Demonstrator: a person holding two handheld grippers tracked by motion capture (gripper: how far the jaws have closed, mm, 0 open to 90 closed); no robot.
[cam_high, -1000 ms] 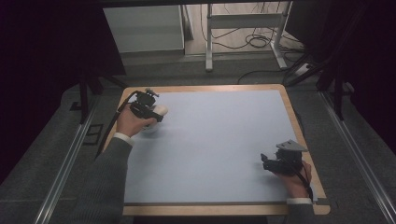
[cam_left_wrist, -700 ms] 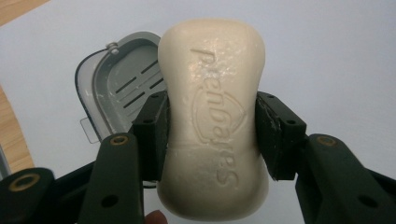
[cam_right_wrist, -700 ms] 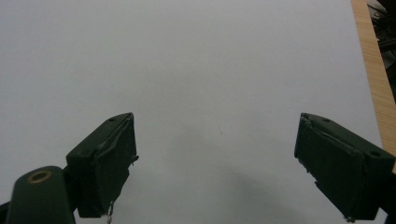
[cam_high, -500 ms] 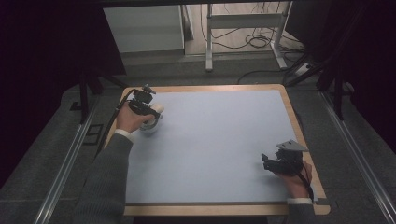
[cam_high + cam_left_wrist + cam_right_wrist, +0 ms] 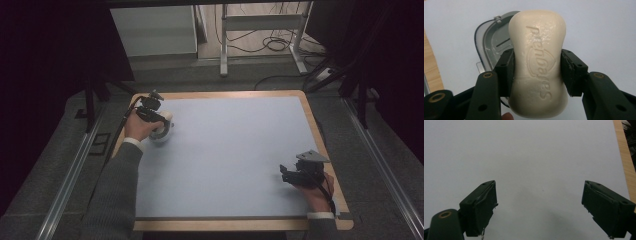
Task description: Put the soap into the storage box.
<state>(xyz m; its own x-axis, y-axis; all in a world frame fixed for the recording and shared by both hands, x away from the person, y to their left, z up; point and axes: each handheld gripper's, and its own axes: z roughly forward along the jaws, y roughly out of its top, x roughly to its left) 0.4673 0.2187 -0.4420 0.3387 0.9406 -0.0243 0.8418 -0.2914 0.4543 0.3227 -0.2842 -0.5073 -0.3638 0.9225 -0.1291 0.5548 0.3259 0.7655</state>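
At the left of the high view, the left hand-held gripper (image 5: 159, 119) is held over the far left corner of the worktop (image 5: 235, 150), near its wooden edge. A bar of soap (image 5: 538, 62) is clamped between its two black jaws, which press on the bar's narrowed waist from either side. In the left gripper view the soap is seen lengthwise, running away from the hand-held gripper, with embossed lettering and an emblem on its upper face; its far end reaches past the jaw tips. Directly beneath the soap and the jaws a grey soap dish (image 5: 490, 45) is seen lying on the pale blue surface, its rounded rim and a slot in its floor showing to the left of the bar. Whether the soap touches the dish cannot be told. In the high view the dish (image 5: 161, 136) appears as a pale round shape just under the left hand-held gripper, beside the person's left hand (image 5: 137, 127).

Well apart, at the near right corner of the worktop, the right hand-held gripper (image 5: 286, 174) is held low by the right hand (image 5: 317, 195). Its jaws are spread wide with nothing between them; in the right gripper view only bare blue surface lies ahead of them, with the wooden edge (image 5: 625, 157) running along their right.
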